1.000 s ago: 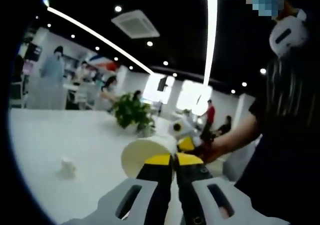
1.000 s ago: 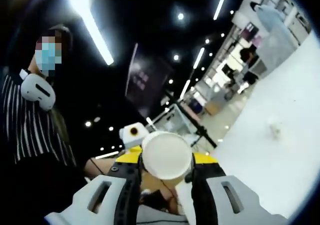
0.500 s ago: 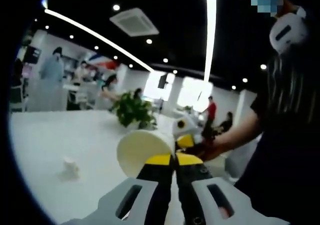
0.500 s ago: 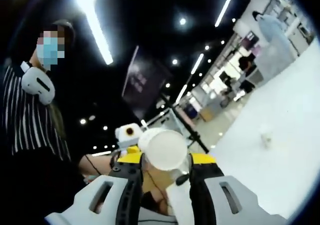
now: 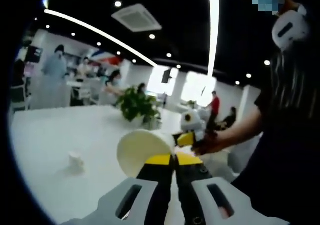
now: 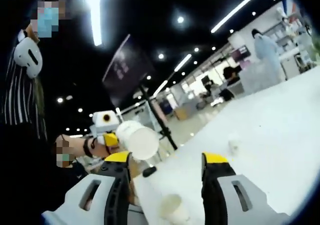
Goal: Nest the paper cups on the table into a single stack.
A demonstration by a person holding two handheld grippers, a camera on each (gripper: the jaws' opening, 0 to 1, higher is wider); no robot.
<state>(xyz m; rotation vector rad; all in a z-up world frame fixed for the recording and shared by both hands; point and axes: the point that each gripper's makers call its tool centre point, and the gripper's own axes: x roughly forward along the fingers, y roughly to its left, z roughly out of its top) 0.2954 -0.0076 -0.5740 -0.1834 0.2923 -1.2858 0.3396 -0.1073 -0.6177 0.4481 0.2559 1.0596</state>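
Left hand-held gripper: yellow-tipped jaws pinched on rim of held paper cup, cup tipped sideways, round cream mouth facing camera, tapered wall smooth and matte. Same cup from right gripper view shows flat white circular base, held above near edge of surface.

Right hand-held gripper: jaws spread wide, nothing between them. Near cup sits below gap, on glossy white surface. Small far cup stands upright farther out, well apart. Leafy potted plant at far side.
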